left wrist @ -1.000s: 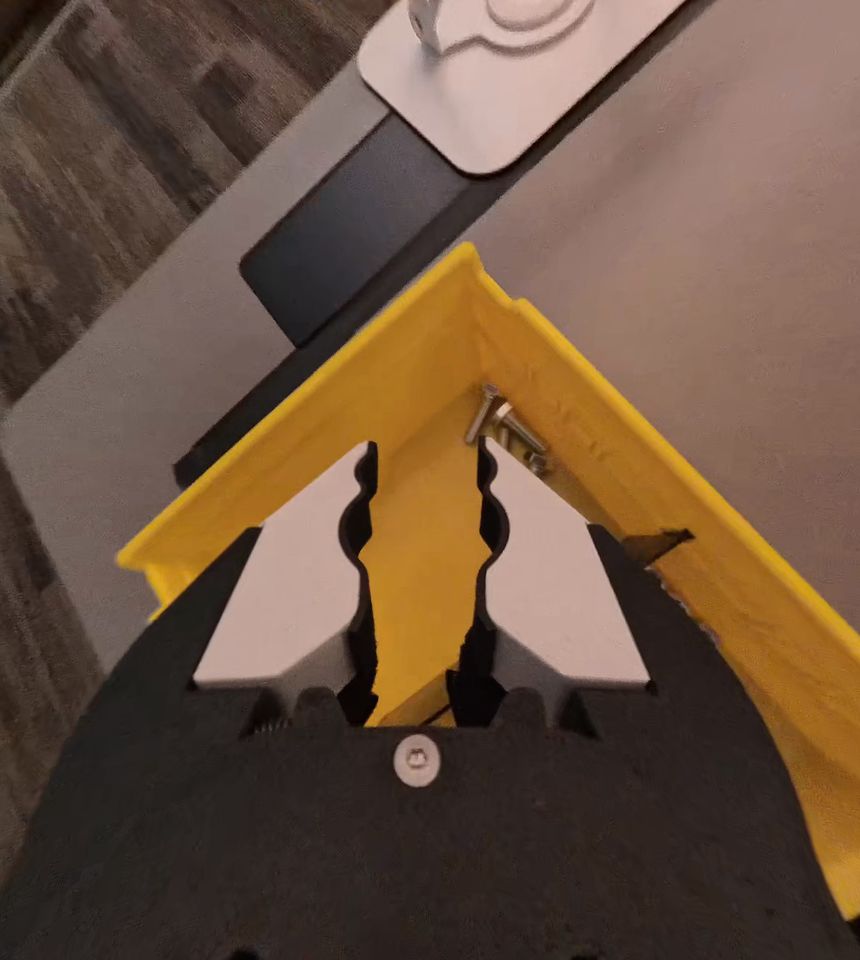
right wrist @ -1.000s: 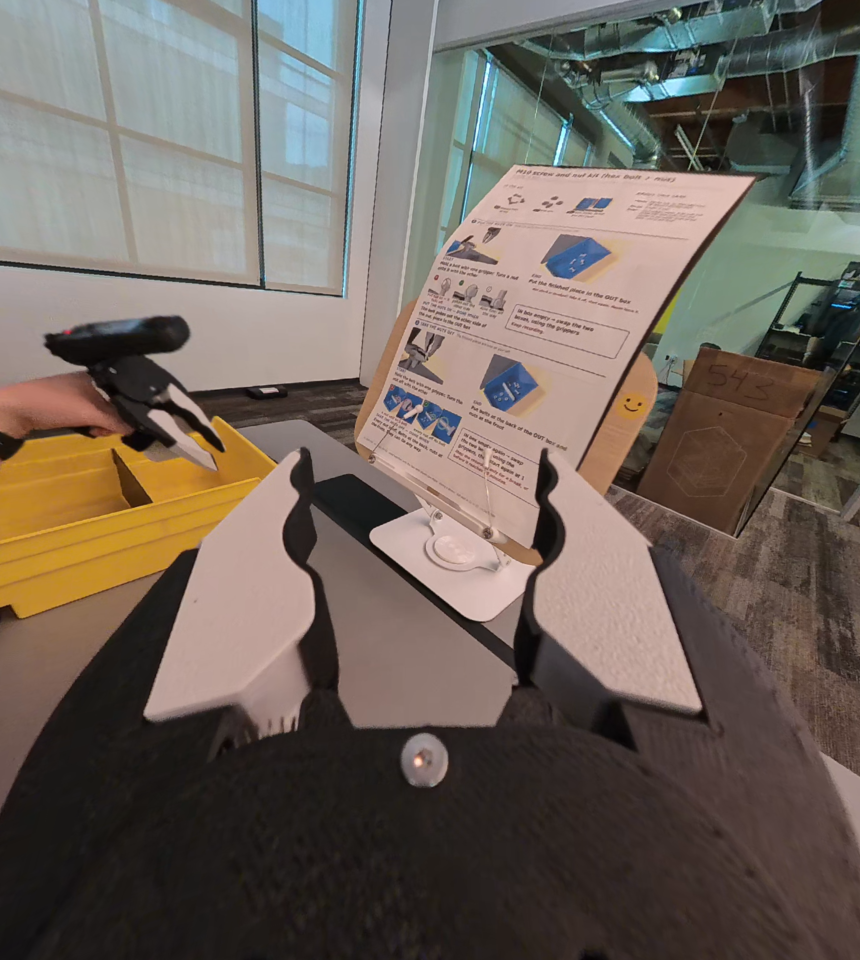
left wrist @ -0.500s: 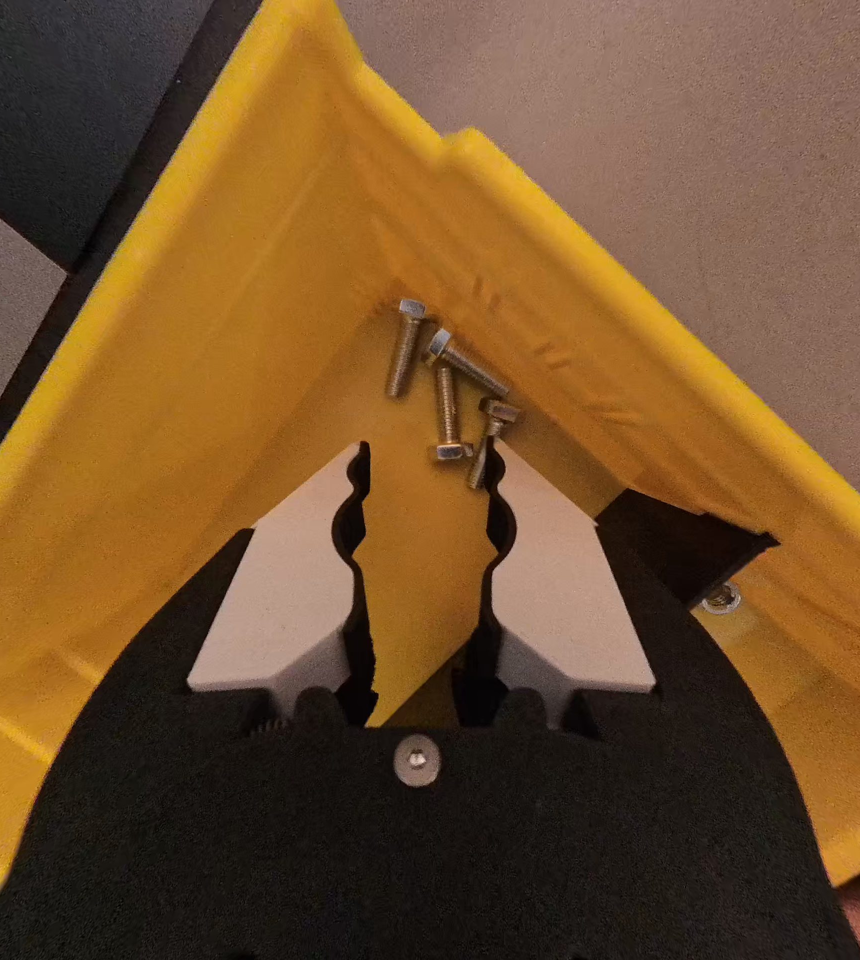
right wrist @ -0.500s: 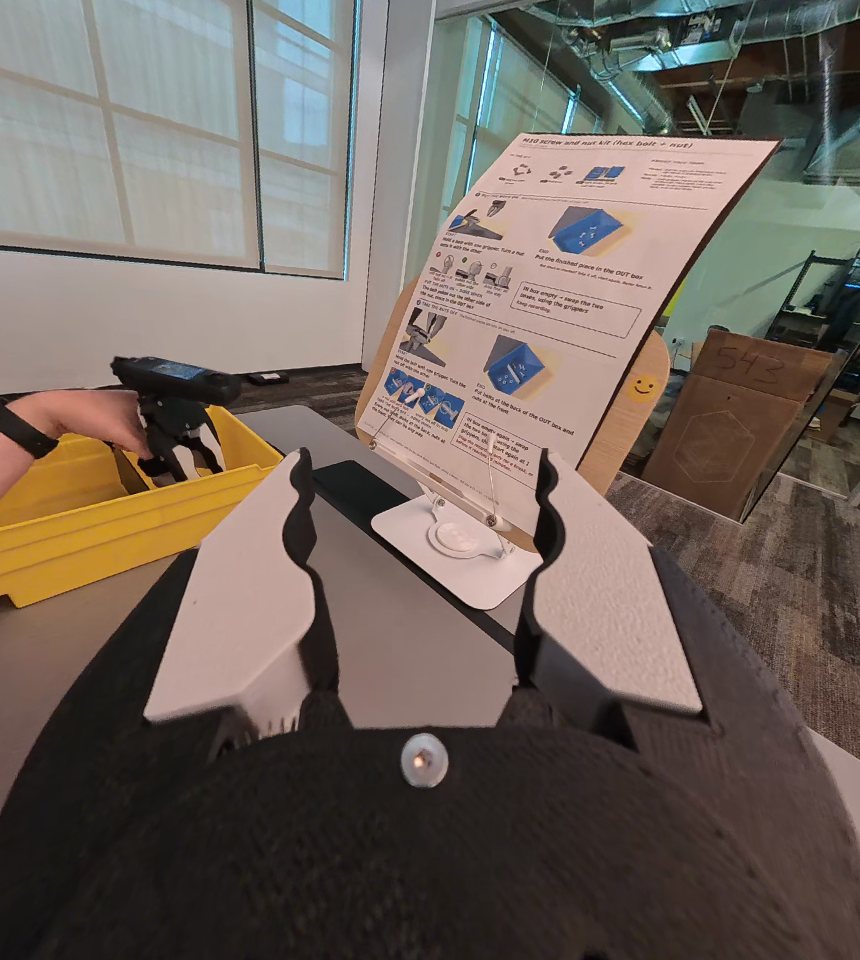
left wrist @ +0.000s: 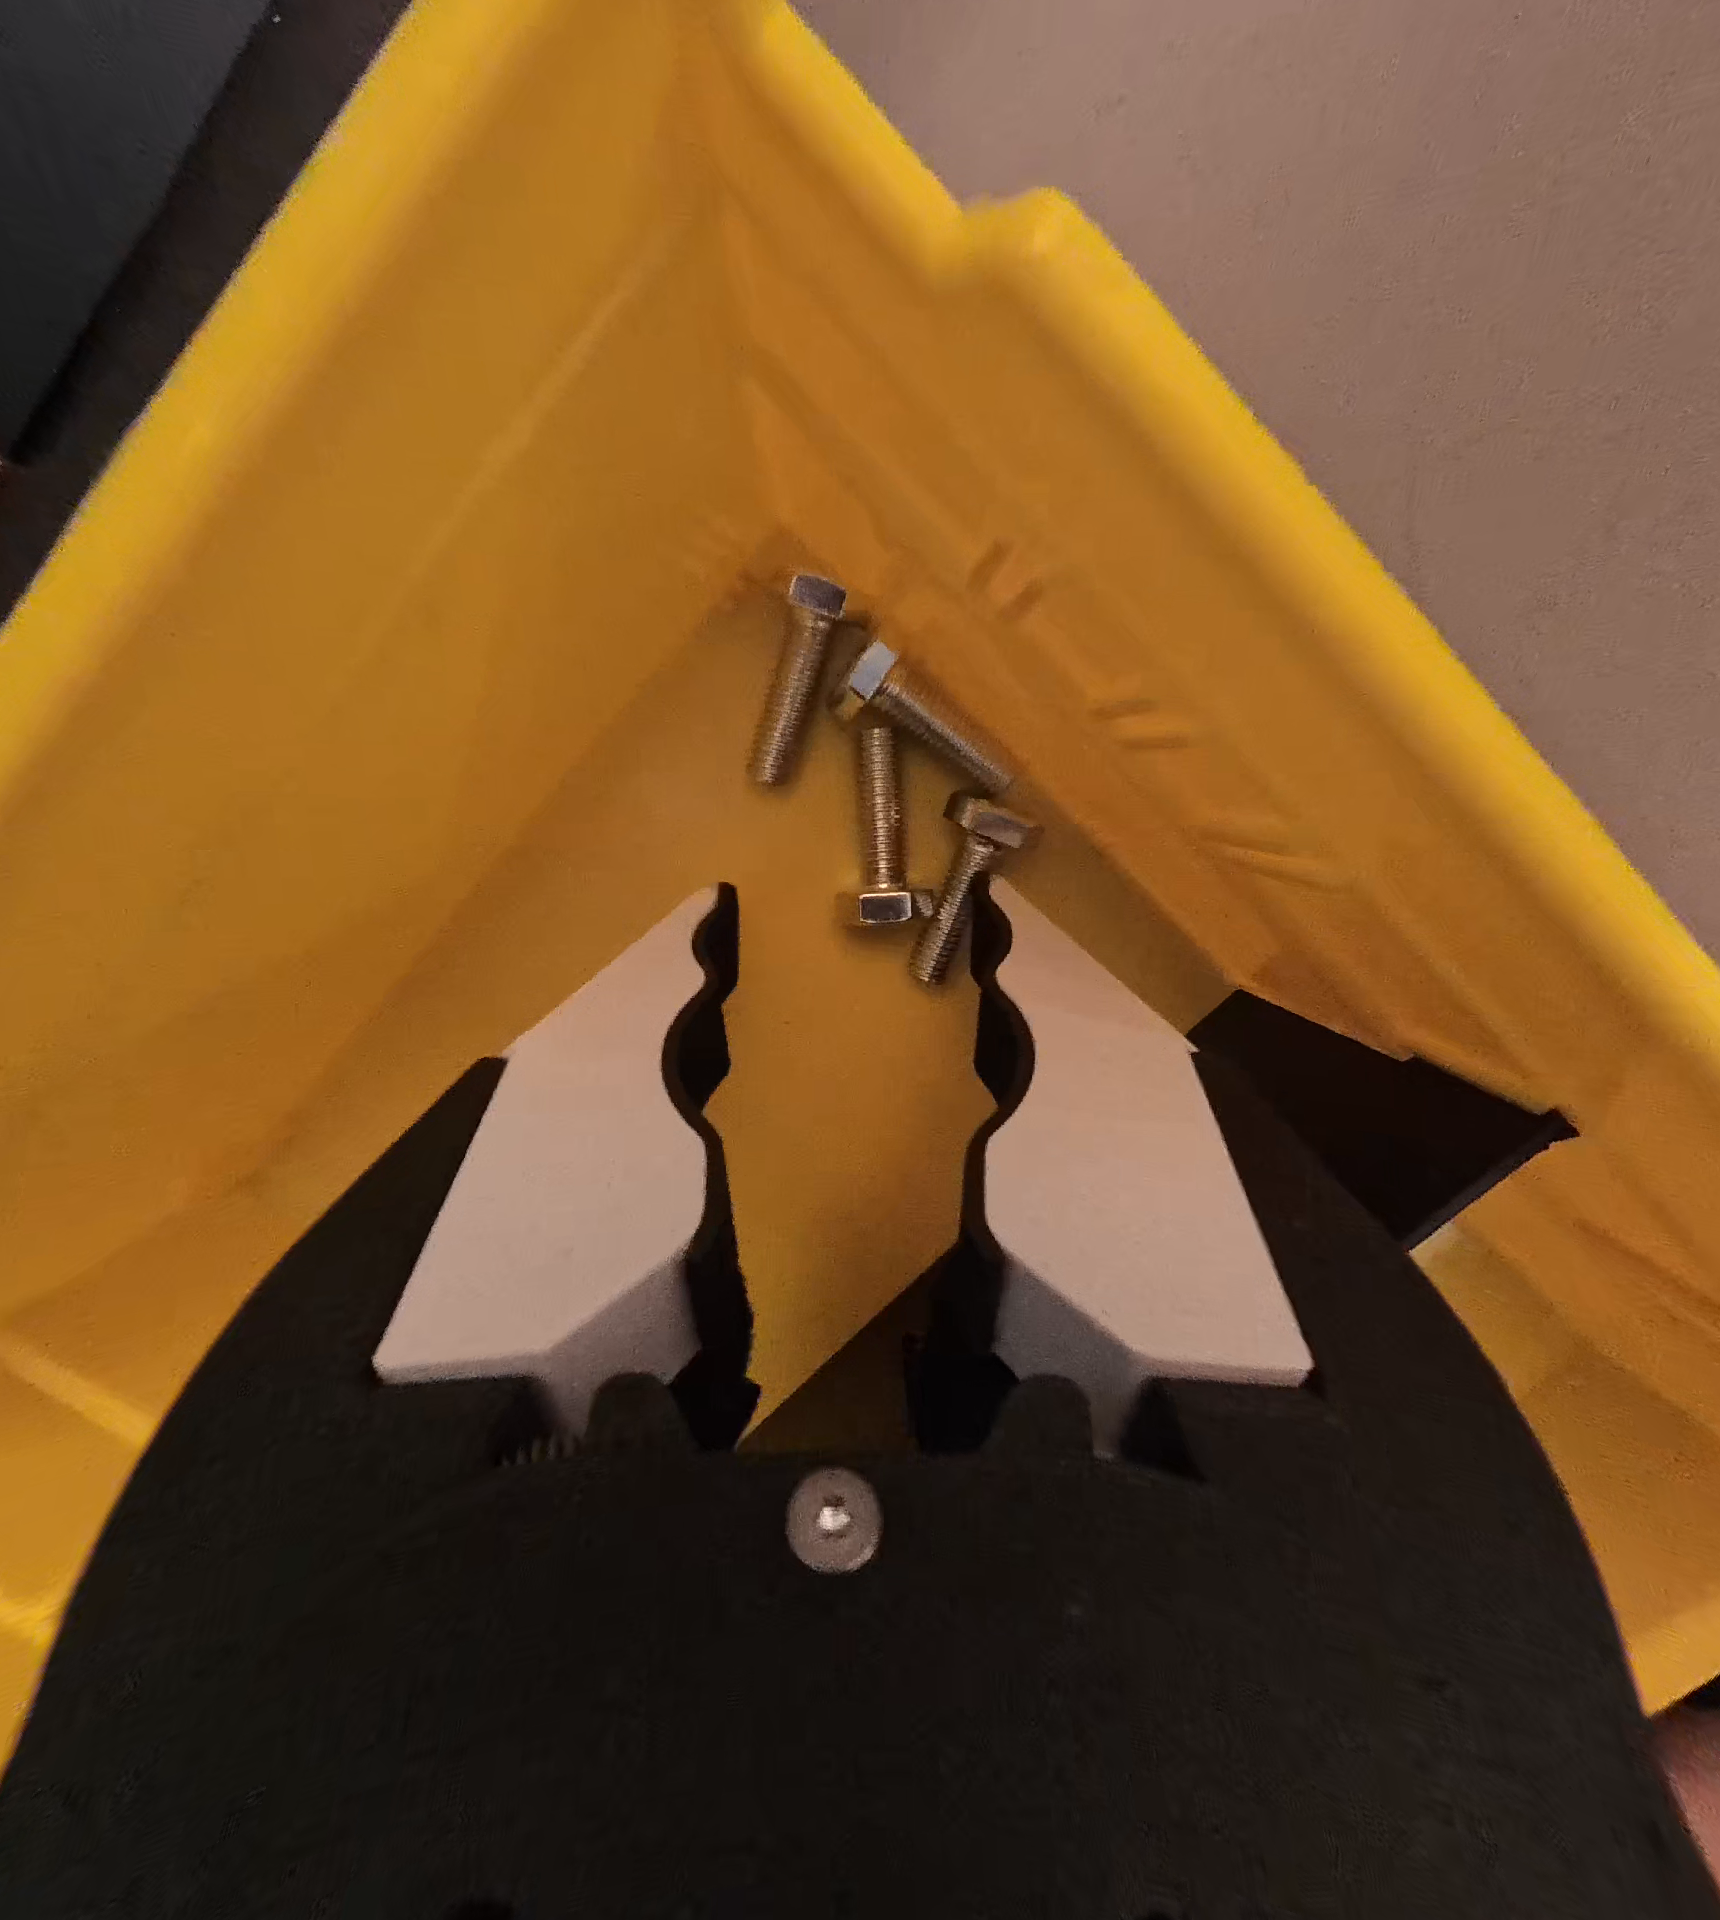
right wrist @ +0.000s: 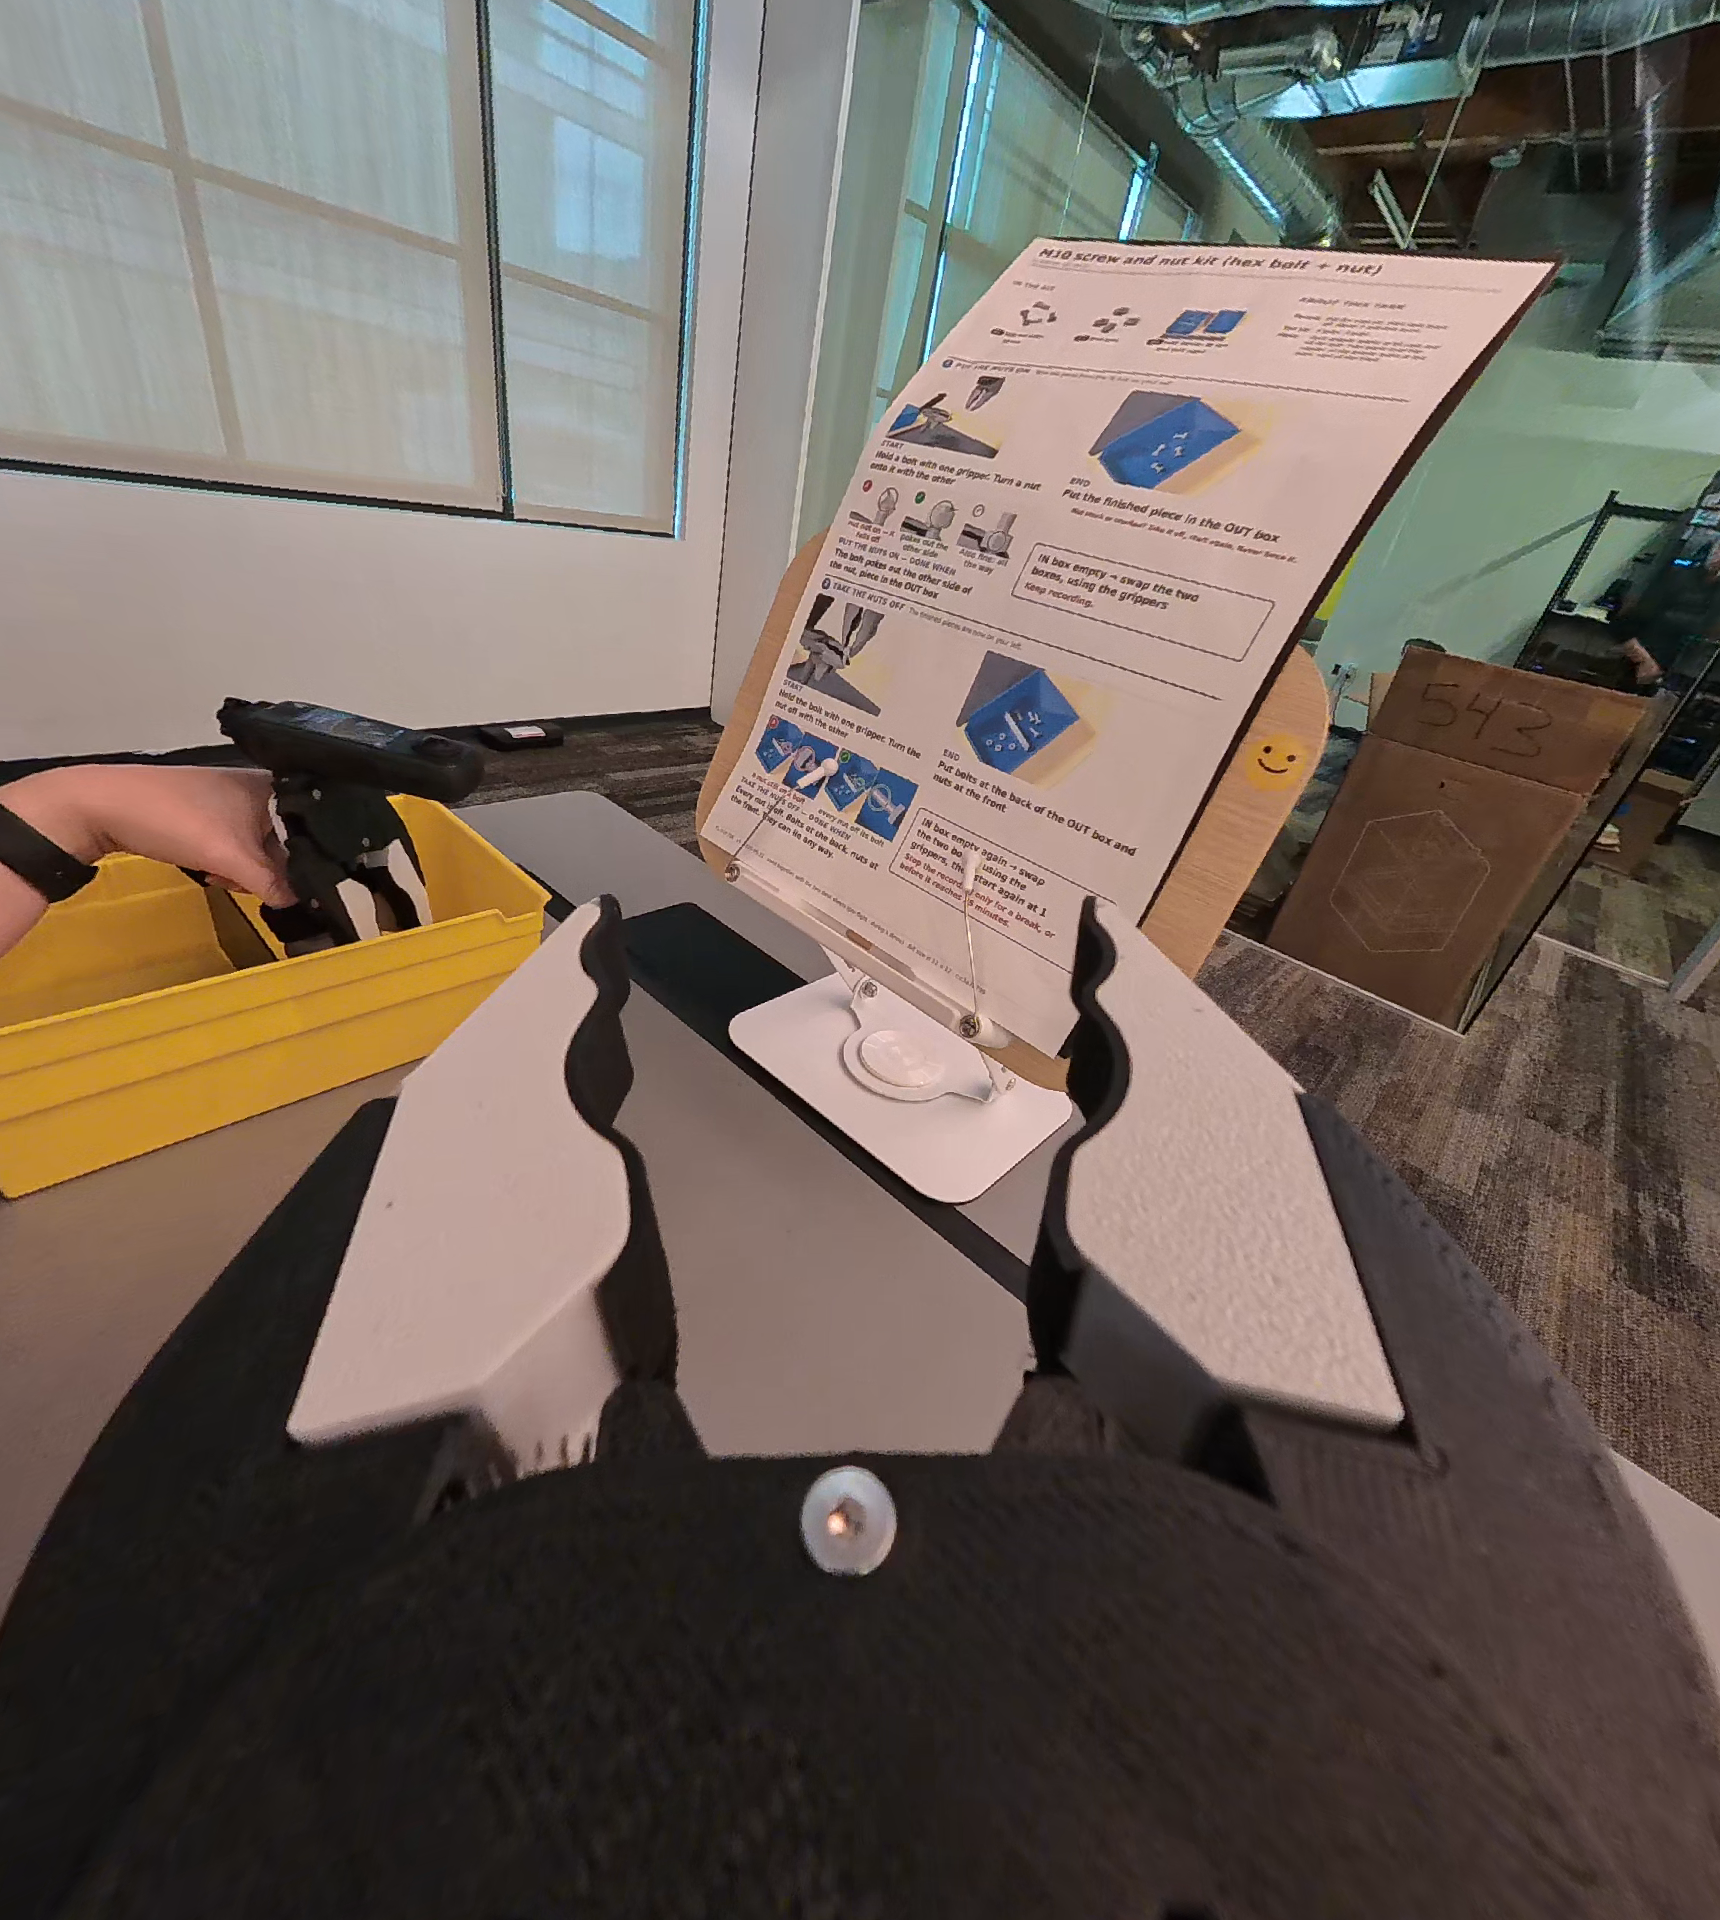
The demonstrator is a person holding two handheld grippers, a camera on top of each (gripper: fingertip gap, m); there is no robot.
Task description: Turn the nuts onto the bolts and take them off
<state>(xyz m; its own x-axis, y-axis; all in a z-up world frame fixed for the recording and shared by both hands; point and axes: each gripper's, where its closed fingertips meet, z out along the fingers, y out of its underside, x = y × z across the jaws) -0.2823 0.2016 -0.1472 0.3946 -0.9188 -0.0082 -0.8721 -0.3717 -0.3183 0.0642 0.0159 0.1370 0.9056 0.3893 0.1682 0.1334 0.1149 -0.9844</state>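
Note:
Several bare steel hex bolts (left wrist: pixel 882 821) lie in the far corner of a yellow bin (left wrist: pixel 399 644). My left gripper (left wrist: pixel 851 904) is open and empty, lowered inside the bin, its tips just short of the nearest bolts. The right fingertip (left wrist: pixel 991 935) is next to the shank of one bolt. In the right wrist view the same bin (right wrist: pixel 212 997) stands at the left with the left gripper (right wrist: pixel 368 894) reaching into it. My right gripper (right wrist: pixel 845 914) is open and empty, held above the grey table (right wrist: pixel 783 1299). No nuts show.
A black divider (left wrist: pixel 1355 1122) crosses the bin at the right. A white stand (right wrist: pixel 908 1091) holds an instruction sheet (right wrist: pixel 1095 582) at the table's far edge, beside a black strip (right wrist: pixel 710 966). A person's hand (right wrist: pixel 160 831) holds the left gripper. Carpet floor and a cardboard box (right wrist: pixel 1458 831) lie beyond.
My left gripper has dropped from above the bin down into it and come close to the bolts. My right gripper has stayed almost still, tilting slightly.

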